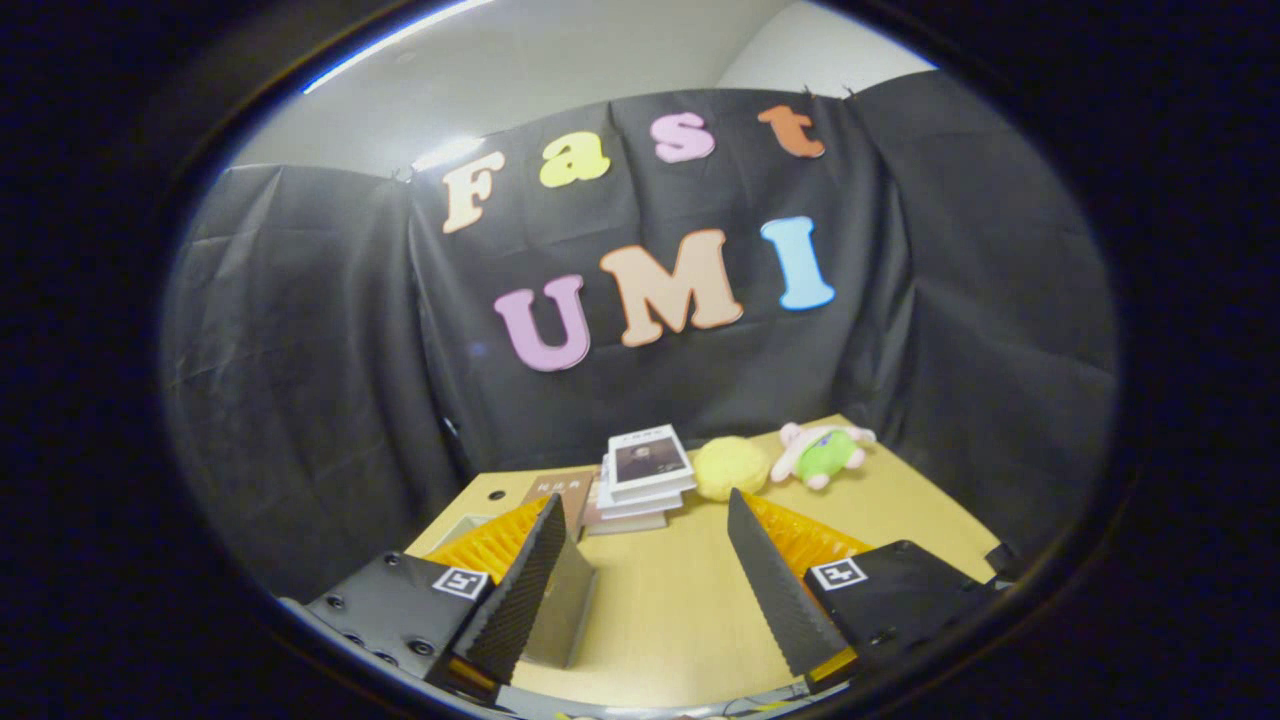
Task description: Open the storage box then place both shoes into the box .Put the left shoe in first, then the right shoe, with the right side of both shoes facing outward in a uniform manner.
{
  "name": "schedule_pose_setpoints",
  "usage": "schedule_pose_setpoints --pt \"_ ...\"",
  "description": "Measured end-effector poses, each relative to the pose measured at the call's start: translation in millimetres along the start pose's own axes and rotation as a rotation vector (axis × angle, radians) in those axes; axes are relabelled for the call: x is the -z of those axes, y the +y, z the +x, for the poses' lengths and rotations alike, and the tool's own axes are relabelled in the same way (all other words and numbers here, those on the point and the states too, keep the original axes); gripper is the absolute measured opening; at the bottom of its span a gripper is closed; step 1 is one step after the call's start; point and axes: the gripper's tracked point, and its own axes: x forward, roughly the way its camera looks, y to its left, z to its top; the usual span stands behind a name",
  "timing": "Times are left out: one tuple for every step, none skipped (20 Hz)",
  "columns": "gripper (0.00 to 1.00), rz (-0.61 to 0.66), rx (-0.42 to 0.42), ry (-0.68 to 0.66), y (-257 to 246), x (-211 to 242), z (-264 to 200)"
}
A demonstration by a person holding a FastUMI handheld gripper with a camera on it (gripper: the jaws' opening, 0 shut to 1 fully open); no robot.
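**Q:** Here, in the gripper view, how do the fingers stand and what lies about them?

**A:** The gripper [650,560] is held above a pale wooden bench [660,600] and aimed toward its far end. Its fingers [530,580] stand well apart, with bare bench top between them and nothing clamped. Beyond the fingers, against the booth's black cloth wall [300,380], sit a stack of books [645,475], a brown book [560,495] lying flat beside it, a round yellow plush [730,467] and, just right of that, a pink-and-green plush toy [825,452]. A small pale shape [465,525] rests near the bench's left edge; what it is cannot be told.

**Q:** Where are the storage box and the shoes?

**A:** Neither can be placed from this view, so whether the box is open or shut, and whether either shoe already lies in it, cannot be settled.

**Q:** Which step is in hand, then?

**A:** By judgement only: the spread, empty fingers held off the bench would suit an approach toward the box or a shoe equally as well as a withdrawal after setting one down. The scene fits both.

**Q:** What does the next move call for?

**A:** Bringing the task's things into the gripper's sight before anything else; no more can be read from this.
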Motion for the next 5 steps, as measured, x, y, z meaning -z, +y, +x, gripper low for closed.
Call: schedule_pose_setpoints --pt "1.0 -0.022 0.022 -0.03 -9 -4 -4" --pt "1.0 -0.048 0.041 -0.048 -18 -4 -10" --pt "1.0 -0.072 0.063 -0.064 -26 -7 -13" --pt "1.0 -0.09 0.082 -0.083 -34 -10 -17" --pt "1.0 -0.097 0.095 -0.101 -38 -15 -21"
